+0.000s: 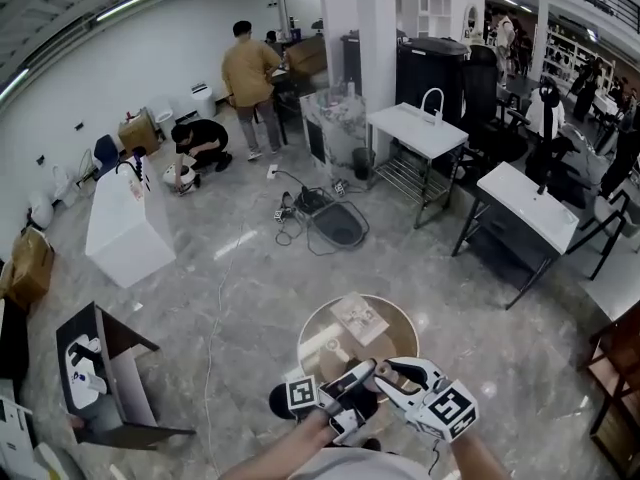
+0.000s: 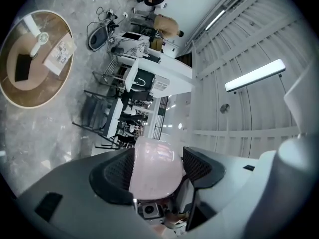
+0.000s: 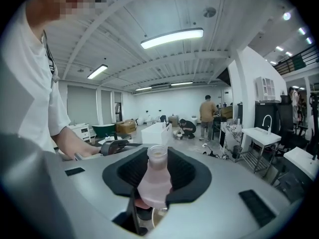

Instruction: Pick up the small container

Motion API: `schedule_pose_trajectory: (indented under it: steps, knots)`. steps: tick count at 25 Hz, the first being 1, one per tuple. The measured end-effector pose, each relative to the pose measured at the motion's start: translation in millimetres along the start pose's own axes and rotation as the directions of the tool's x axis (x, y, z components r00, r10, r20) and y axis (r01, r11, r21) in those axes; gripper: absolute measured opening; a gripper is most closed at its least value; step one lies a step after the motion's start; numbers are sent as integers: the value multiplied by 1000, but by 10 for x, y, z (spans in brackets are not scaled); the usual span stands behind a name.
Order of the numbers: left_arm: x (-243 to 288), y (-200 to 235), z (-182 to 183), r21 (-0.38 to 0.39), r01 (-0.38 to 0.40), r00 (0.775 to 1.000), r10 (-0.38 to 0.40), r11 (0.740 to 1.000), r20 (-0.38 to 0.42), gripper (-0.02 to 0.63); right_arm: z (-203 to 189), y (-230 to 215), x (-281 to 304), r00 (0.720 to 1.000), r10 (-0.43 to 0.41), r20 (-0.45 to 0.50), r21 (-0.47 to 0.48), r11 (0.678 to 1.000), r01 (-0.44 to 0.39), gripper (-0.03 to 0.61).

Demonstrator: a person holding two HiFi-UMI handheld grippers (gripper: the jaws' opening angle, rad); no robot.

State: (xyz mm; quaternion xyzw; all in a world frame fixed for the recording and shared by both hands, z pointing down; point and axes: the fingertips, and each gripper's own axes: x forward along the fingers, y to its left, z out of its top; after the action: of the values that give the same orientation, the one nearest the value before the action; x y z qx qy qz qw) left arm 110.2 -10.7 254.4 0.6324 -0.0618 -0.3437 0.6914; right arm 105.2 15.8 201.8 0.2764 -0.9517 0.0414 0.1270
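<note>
Both tongs are held close in front of the holder with their tips near each other. The round desk (image 1: 402, 334) lies below and beyond them.

The right tongs (image 3: 157, 172) are closed on the container (image 3: 155, 182), a small pale pink bottle shape. The pads pinch its lower body from both sides. The neck points out past the tips and the mouth looks uncapped. The container is off the desk and in the air, carried by this pair alone as far as I can see.

The left tongs (image 2: 158, 168) are set wide and clamped on a pale pink dome (image 2: 153, 173), rounded end outward. Cannot tell if it is a cap or a second vessel.

Risks, my reading:
- The container narrows toward the neck and looks smooth. A light pinch low down could let it twist or squirt forward.
- With the mouth open, tipping the right tongs may spill any contents.
- The tongs are nearly touching, so a bump from the left could knock it loose.
- Hard floor (image 1: 250, 298) lies below, beside the desk. A dropped container would likely skid away.
</note>
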Motion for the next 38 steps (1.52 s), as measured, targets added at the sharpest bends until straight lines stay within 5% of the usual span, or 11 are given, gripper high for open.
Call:
schedule_pose_trajectory:
  steps: [14, 38]
  knots:
    - [-80, -43, -308, 30, -4, 991, 0, 1000, 131, 305, 29, 180, -279, 992, 111, 56, -15, 994, -110, 137]
    - [-564, -531, 146, 54, -15, 999, 13, 998, 52, 305, 368, 549, 369, 994, 62, 85, -13, 998, -61, 137]
